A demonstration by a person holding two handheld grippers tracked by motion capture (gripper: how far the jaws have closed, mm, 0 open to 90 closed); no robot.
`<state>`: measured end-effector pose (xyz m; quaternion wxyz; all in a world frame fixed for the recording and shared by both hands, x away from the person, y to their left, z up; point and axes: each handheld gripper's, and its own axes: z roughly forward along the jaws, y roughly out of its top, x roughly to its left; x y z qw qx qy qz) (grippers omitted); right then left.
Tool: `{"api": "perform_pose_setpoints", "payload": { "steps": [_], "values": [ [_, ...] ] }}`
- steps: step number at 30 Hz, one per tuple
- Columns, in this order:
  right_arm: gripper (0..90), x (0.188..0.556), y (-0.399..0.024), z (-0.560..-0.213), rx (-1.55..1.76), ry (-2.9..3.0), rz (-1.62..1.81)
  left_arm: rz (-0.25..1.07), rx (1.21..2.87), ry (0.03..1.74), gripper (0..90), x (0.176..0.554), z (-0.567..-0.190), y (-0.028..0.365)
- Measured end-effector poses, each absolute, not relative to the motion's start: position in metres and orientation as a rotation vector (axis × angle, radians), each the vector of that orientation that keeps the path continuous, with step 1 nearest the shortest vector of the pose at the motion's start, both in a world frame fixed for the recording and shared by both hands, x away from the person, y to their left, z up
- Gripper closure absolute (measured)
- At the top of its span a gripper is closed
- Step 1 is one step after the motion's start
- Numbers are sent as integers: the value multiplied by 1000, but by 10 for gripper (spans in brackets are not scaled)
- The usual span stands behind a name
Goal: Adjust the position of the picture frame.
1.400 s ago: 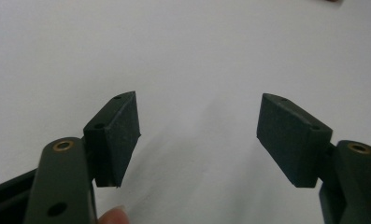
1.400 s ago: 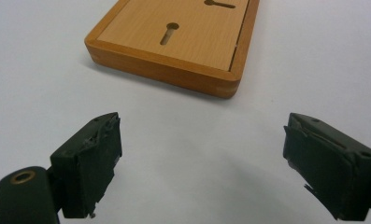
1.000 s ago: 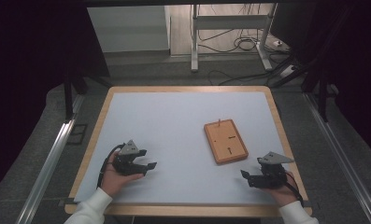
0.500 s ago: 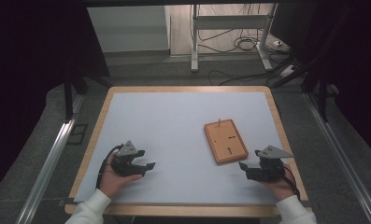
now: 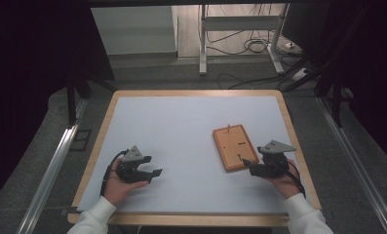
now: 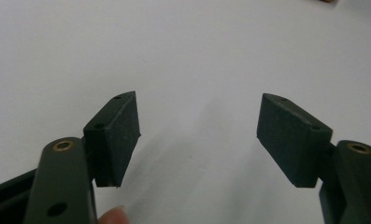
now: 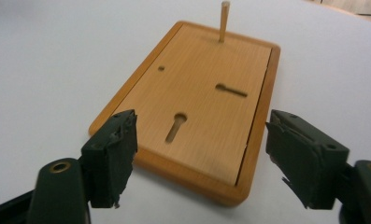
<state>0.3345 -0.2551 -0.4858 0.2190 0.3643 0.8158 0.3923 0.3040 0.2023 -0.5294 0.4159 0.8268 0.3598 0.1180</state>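
Facing wooden board [image 7: 197, 107], right gripper [image 7: 199, 158]

Both grippers low (jaws apart)

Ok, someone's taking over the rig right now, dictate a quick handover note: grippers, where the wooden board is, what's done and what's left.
Left gripper: open, nothing between its jaws, low over the bare white table at the near left.
Right gripper: open, jaws have just been closing, pads astride the near end of the wooden board but not pressing on it.
Board: flat on the table, right of centre, a thin wooden peg upright at its far end, two keyhole slots and a small hole in its face.
Done: right gripper brought up to the board.
Left: the board is not gripped yet; probably close on its near edge next.
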Motion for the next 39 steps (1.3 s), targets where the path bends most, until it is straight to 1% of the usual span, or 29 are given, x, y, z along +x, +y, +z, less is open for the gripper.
{"api": "perform_pose_setpoints", "payload": {
  "steps": [8, 15, 21, 30, 39],
  "values": [
    [299, 359, -250, -478, 1006, 2243, 1104, 292, 2081, 906, 294, 305, -530, 203],
    [350, 382, -240, -483, 1029, 2291, 1098, 290, 2079, 907, 294, 306, -530, 203],
    [370, 402, -228, -486, 1033, 2323, 1067, 286, 2083, 895, 294, 309, -530, 199],
    [442, 434, -209, -490, 1015, 2341, 1040, 280, 2091, 872, 294, 314, -529, 196],
    [503, 454, -194, -499, 1013, 2376, 1013, 277, 2095, 856, 294, 319, -530, 194]
  ]
}}
